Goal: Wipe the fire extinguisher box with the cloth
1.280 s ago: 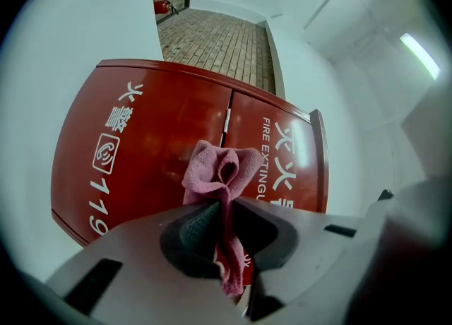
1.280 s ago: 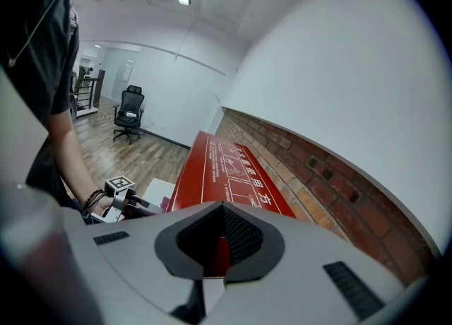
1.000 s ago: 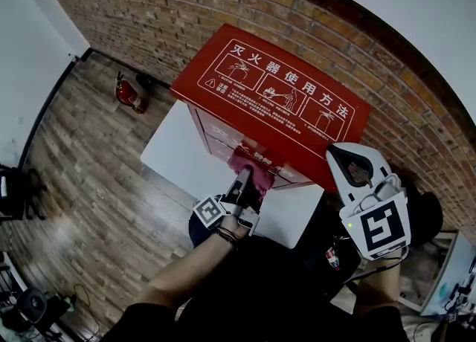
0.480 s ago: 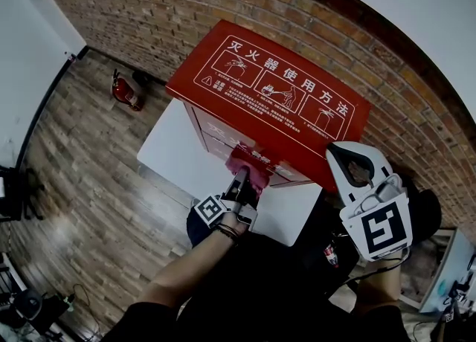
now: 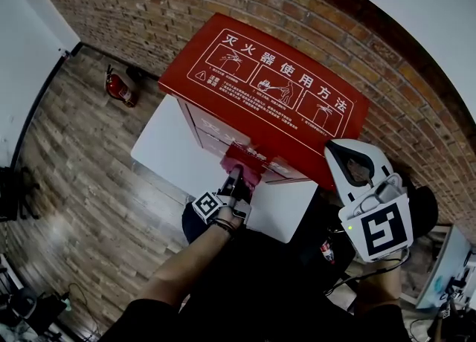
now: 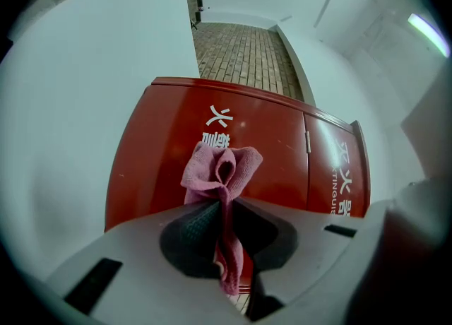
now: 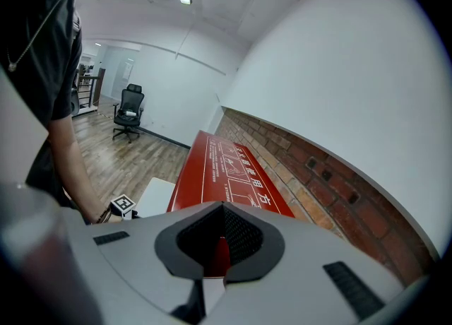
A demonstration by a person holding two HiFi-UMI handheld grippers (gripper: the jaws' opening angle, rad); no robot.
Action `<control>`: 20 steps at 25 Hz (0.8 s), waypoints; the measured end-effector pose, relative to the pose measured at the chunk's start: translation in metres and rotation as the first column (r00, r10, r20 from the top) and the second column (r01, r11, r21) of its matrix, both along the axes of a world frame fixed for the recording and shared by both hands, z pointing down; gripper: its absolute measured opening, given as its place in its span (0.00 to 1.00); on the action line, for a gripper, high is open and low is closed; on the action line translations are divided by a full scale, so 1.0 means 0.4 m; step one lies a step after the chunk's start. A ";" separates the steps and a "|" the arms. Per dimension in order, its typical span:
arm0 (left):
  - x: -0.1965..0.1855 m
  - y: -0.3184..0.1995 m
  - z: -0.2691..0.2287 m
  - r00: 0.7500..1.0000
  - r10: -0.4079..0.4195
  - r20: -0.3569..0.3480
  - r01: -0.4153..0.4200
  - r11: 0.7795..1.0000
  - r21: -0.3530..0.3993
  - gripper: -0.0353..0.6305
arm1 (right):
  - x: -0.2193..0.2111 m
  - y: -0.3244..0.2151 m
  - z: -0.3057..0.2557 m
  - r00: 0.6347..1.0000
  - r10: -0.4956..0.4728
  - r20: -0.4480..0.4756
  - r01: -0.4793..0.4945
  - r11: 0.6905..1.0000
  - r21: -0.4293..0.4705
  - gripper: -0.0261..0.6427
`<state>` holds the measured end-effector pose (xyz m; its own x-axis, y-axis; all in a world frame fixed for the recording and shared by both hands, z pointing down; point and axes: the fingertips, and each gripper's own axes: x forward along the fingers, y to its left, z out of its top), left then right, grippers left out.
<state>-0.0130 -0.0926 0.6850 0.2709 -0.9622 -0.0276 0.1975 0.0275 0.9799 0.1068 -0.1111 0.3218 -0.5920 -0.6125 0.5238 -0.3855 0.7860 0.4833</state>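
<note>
The left gripper (image 5: pixel 235 181) has slid lower down the front of the red fire extinguisher box (image 5: pixel 264 84), its jaws pinching the pink cloth (image 6: pixel 220 172) against the door. The right gripper (image 5: pixel 354 160) hangs by the box's right corner, jaws together, empty

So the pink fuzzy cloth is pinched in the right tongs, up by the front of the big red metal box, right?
Not quite: it is the left tongs that pinch the pink fuzzy cloth, as the left gripper view shows; the right tongs are shut on nothing. The cloth is indeed by the front of the big red metal box.
</note>
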 end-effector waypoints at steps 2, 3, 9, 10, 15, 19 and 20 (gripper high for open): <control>0.001 -0.001 0.011 1.000 0.005 0.008 -0.005 1.000 -0.003 0.14 | 0.000 0.000 -0.001 1.000 -0.001 -0.003 0.001 1.000 0.002 0.07; 0.000 -0.001 0.020 1.000 0.008 0.015 -0.007 1.000 -0.009 0.14 | 0.000 0.000 -0.001 1.000 -0.001 -0.004 0.001 1.000 0.003 0.07; -0.002 0.005 0.090 0.999 0.008 0.042 -0.005 0.997 -0.073 0.14 | 0.001 0.000 0.001 1.000 -0.005 -0.004 0.005 1.000 0.001 0.07; -0.002 0.005 0.100 0.999 0.005 0.035 -0.002 0.997 -0.082 0.14 | 0.001 0.000 0.000 1.000 -0.004 -0.005 0.004 1.000 0.001 0.07; -0.009 0.004 0.161 0.999 0.006 0.039 -0.002 0.994 -0.110 0.14 | 0.001 0.001 0.001 1.000 -0.001 -0.008 0.001 1.000 0.002 0.07; -0.010 0.000 0.179 1.000 -0.006 0.031 0.010 0.993 -0.120 0.14 | -0.001 0.000 0.000 1.000 -0.002 0.000 0.002 1.000 0.004 0.07; -0.011 0.000 0.188 0.999 -0.006 0.036 0.011 0.992 -0.126 0.14 | -0.002 0.000 0.000 1.000 -0.002 0.000 0.002 1.000 0.004 0.07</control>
<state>-0.0172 -0.0925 0.7603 0.2614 -0.9596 0.1039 0.1631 0.1500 0.9751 0.1061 -0.1111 0.3217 -0.5936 -0.6132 0.5212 -0.3840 0.7850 0.4862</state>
